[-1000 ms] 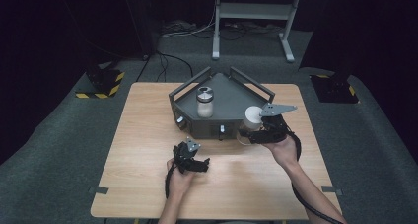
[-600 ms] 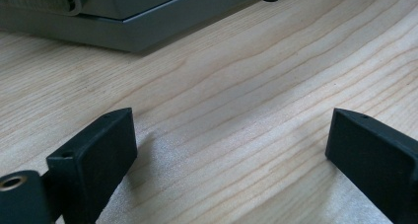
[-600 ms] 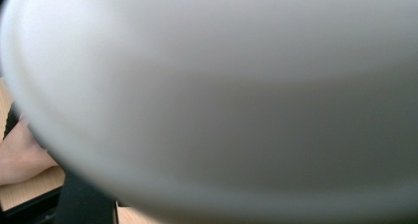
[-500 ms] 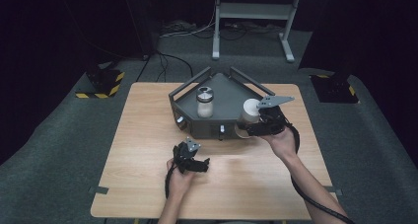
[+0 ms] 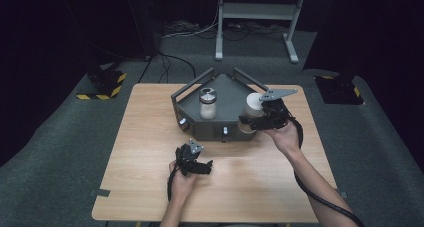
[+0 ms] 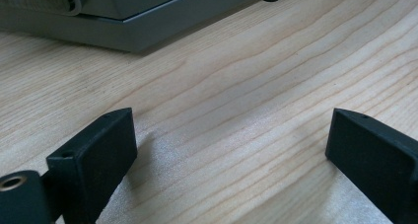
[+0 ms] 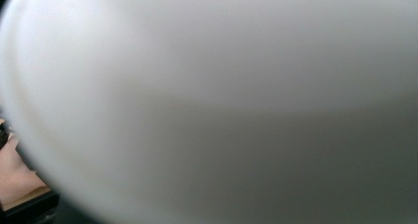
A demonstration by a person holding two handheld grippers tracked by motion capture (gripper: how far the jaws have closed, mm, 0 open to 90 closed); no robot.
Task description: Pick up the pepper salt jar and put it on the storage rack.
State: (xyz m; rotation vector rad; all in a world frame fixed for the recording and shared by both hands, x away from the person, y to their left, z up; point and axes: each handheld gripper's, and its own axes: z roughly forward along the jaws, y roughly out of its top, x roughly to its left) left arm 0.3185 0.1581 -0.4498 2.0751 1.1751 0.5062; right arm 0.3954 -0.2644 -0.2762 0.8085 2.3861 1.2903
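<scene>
High view: a grey tray [image 5: 225,129] with raised rails sits at the far middle of the wooden worktop [image 5: 150,187]. Inside it, toward the left, a glass jar [image 5: 208,104] with a metal lid stands upright. At the tray's right corner a white container [image 5: 253,105] stands upright, its long axis vertical, and the right hand-held gripper [image 5: 260,118] is right against its near-right side; whether it pinches the container cannot be told from here. The left hand-held gripper [image 5: 192,159] rests on the worktop near the tray's front wall, well apart from both vessels, so the right hand is much the nearer to the container.

Left gripper view: its jaws are spread wide over bare wood, nothing between them, with the tray's grey base [image 6: 123,26] ahead.

Right gripper view: the white container [image 7: 212,100] looms blurred and very close; the jaws are hidden.
</scene>
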